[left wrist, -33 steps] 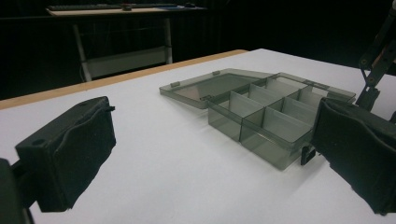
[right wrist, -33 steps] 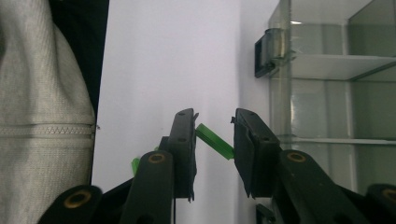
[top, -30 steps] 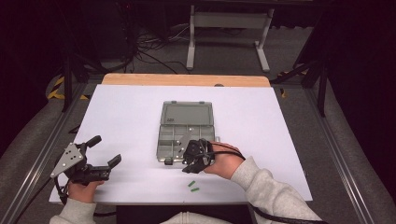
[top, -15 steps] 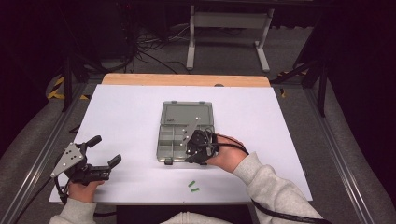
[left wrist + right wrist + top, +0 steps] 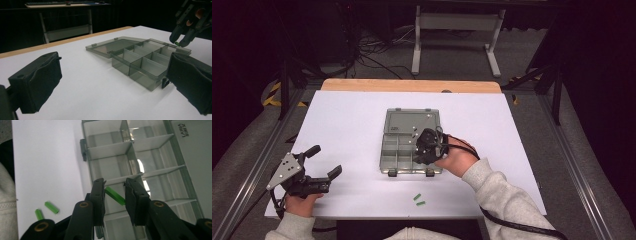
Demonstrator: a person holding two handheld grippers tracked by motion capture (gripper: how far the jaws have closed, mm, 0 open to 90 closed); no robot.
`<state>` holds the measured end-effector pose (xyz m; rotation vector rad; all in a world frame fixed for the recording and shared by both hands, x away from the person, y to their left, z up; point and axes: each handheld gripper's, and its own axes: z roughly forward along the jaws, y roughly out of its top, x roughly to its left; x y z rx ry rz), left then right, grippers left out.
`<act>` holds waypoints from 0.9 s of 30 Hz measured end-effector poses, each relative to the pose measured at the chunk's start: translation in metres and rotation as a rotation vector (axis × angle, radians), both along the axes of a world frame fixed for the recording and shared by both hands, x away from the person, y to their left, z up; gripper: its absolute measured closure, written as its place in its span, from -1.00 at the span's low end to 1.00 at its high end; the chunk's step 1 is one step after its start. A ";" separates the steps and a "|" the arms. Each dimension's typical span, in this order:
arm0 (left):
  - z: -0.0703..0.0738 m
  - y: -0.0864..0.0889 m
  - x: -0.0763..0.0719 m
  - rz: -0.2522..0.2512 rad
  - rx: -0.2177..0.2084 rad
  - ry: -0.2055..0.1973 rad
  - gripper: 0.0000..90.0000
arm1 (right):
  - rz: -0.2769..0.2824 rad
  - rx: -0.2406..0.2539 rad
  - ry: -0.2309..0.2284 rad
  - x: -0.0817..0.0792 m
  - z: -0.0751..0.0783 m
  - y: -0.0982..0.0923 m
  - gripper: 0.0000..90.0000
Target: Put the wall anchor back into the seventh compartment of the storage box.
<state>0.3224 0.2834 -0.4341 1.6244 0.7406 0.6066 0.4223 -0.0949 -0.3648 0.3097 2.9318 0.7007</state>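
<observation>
Reaching in from the near right, the person's right forearm crosses the white table point(image 5: 352, 120) at a slant, and the right gripper point(image 5: 428, 146) hangs over the right-hand side of the open compartment box point(image 5: 398, 150), pointing down into it. Its jaws are nearly closed and pinch a small green peg point(image 5: 115, 195) between their pads; in the right gripper view the peg lies slantwise across the gap, one end against the left pad and the other against the right pad. Below the peg is a compartment on the box's right side, with clear dividers on either side of it. From the left gripper view the same green tip shows at the ends of those jaws, just above the box's far right rim and not touching it.

Two more green pegs point(image 5: 418, 199) lie loose on the table, near the front edge and just near of the box, side by side and close together. The box's lid point(image 5: 411, 121) lies flat, folded back on the far side.

At the near left corner the left gripper point(image 5: 323, 166) rests low by the table edge, held in the left hand point(image 5: 299, 202), well apart from the box. Its jaws stand wide open with nothing between them, facing toward the box.
</observation>
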 end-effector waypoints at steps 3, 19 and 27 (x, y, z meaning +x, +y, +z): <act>0.000 0.000 0.000 0.000 0.000 0.000 -0.99 | -0.023 0.000 -0.009 0.006 0.001 -0.002 0.54; 0.000 0.001 0.000 -0.005 0.004 0.003 -0.99 | -0.100 0.002 0.024 0.022 -0.016 -0.003 0.54; 0.000 0.001 0.000 -0.005 0.004 0.003 -0.99 | -0.118 -0.004 0.037 0.025 -0.024 -0.003 0.54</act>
